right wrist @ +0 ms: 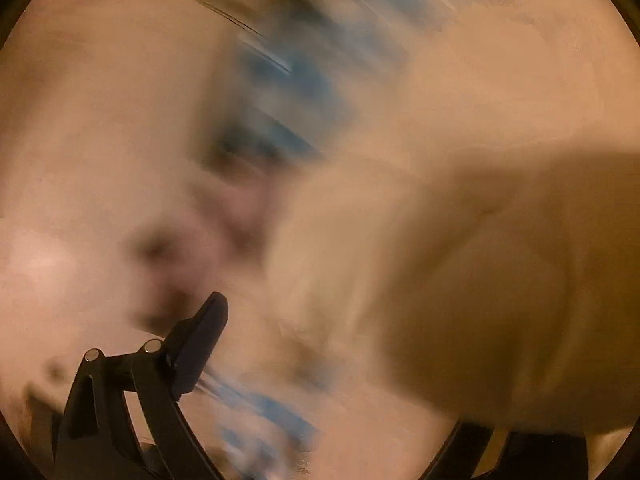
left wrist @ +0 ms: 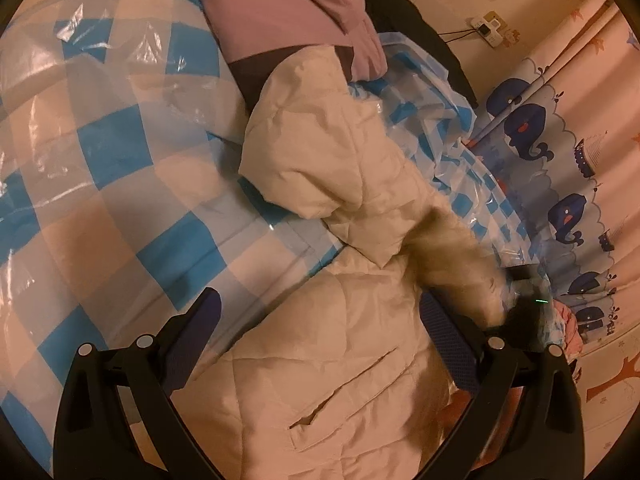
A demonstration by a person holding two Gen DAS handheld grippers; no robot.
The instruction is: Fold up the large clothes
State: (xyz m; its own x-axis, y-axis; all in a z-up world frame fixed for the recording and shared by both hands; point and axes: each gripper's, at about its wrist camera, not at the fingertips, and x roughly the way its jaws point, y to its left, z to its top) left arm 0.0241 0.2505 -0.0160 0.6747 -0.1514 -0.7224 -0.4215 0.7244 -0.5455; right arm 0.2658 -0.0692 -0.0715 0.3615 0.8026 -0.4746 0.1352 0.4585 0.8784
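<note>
Writing unreadable; cream jacket (left wrist: 340,208) bears none.

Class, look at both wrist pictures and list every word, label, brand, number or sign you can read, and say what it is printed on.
None can be read.
Cream padded coat: no label or print shows.
Whale curtain: pictures of whales and boats only, no words.
Blue checked plastic bag: a pattern only.
Wall switch: too small to read any marking.
Right wrist view: too blurred to read anything.
</note>
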